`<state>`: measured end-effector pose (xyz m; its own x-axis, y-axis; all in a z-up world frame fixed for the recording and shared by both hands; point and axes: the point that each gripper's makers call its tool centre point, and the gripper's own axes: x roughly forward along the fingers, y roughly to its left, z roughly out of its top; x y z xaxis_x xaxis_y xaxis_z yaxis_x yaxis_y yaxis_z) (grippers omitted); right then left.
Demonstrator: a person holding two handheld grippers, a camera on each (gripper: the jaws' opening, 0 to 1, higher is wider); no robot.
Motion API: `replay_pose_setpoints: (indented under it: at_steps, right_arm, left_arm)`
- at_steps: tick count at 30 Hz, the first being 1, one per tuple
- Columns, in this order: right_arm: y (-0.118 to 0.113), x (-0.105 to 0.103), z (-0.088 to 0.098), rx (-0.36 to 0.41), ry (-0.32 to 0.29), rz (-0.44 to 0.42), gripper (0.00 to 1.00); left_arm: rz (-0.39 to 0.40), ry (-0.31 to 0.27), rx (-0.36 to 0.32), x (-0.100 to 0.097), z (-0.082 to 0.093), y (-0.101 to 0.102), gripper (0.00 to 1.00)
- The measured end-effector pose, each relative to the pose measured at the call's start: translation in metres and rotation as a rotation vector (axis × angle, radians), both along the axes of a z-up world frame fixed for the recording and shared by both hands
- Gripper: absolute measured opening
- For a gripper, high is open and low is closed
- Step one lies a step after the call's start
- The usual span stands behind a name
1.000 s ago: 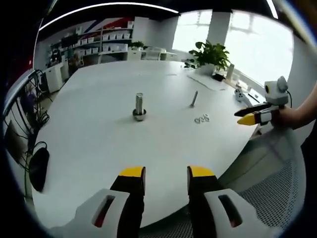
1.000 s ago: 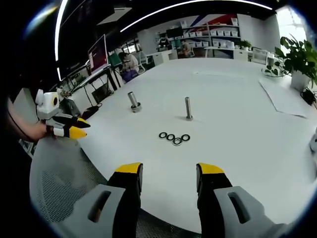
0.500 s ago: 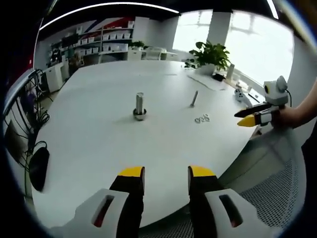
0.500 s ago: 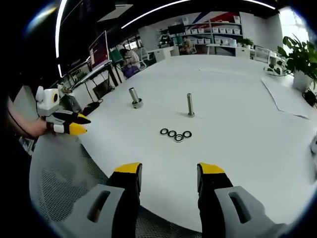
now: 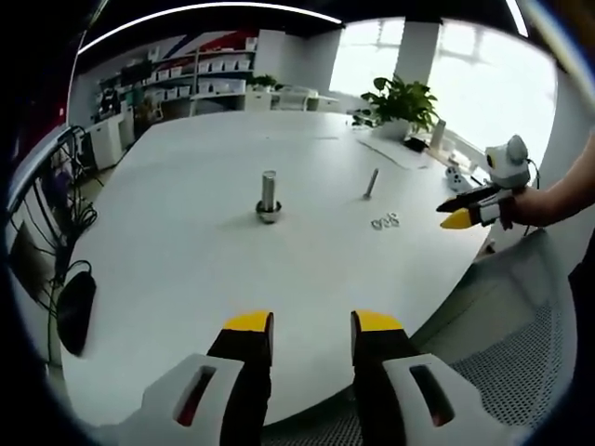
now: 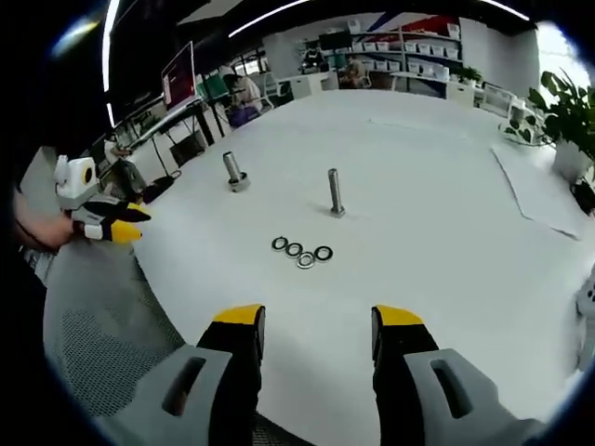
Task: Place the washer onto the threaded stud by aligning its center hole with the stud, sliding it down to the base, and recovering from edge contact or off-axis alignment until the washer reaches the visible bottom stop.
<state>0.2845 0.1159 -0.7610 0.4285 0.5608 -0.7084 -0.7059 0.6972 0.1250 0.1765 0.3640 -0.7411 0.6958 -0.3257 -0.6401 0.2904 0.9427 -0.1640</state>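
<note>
You have not yet picked anything up: your right gripper (image 6: 311,325) and left gripper (image 5: 307,325) both stand parted and empty above the white table (image 6: 437,214). Four flat metal washers (image 6: 302,253) lie clustered near the slim threaded stud (image 6: 335,192); a second, thicker post (image 6: 231,170) stands apart. Next, lower onto one washer

Bright daylight from blown-out windows (image 5: 483,84), ceiling strip light glare, soft shadows — strong fisheye bending, edges blurred
</note>
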Motion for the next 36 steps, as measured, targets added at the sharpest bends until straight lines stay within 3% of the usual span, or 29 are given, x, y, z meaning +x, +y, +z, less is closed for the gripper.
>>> replay_pose_setpoints:
  at_steps: [6,12,16,24,36]
  right_arm:
    - [0.015,0.015,-0.006,-0.050,-0.006,0.065,0.48]
    - [0.019,0.034,-0.007,-0.091,0.001,0.106,0.36]
    - [0.018,0.044,-0.012,-0.144,0.002,0.141,0.36]
    - [0.021,0.047,-0.027,-0.242,0.005,0.248,0.36]
    - [0.028,0.048,-0.034,-0.278,-0.005,0.322,0.34]
  left_arm:
    - [0.009,-0.003,-0.005,0.000,0.000,0.002,0.31]
    - [0.010,-0.006,0.000,0.001,0.000,0.003,0.31]
    - [0.012,-0.010,0.002,0.001,0.000,0.003,0.31]
    - [0.016,-0.012,0.005,0.002,0.000,0.004,0.29]
    - [0.021,-0.015,0.004,0.003,0.001,0.004,0.29]
